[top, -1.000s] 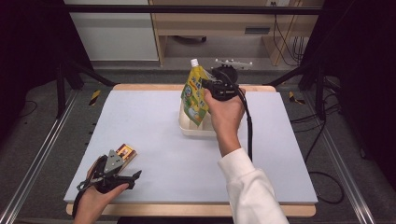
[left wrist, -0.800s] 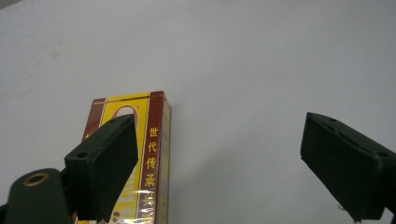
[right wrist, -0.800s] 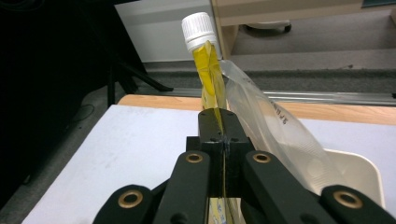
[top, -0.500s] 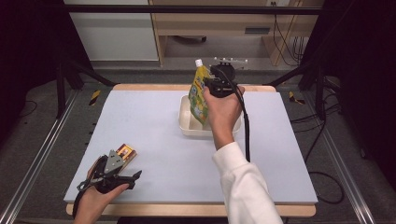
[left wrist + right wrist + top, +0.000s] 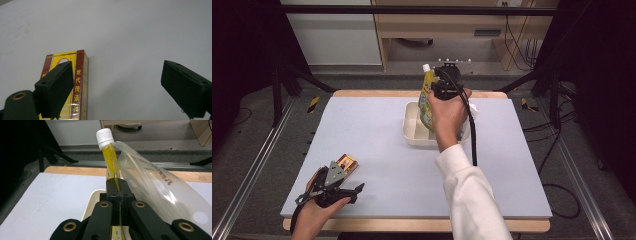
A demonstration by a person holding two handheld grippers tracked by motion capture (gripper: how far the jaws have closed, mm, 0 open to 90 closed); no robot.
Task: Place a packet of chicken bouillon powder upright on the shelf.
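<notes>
A yellow spout pouch (image 5: 427,102) with a white screw cap (image 5: 104,137) hangs upright over a white tray (image 5: 414,133) at the table's far middle. My right gripper (image 5: 443,91) is shut on the pouch's upper part; in the right gripper view the jaws (image 5: 119,187) pinch the yellow film just below the cap. Near the front left corner, my left gripper (image 5: 351,180) is held low and open. A small red and yellow box (image 5: 80,82) lies flat beside its left jaw, also seen as the box (image 5: 347,162) in the high view. Nothing is between the left jaws.
A clear plastic bag (image 5: 160,192) lies right beside the pouch, by the tray's right side. The grey table mat (image 5: 377,120) ends in a wooden edge (image 5: 412,225) at the front. Black frame legs and cables stand beyond the table.
The right gripper has carried the pouch slightly right and farther away, over the tray. The left gripper and box have stayed put.
</notes>
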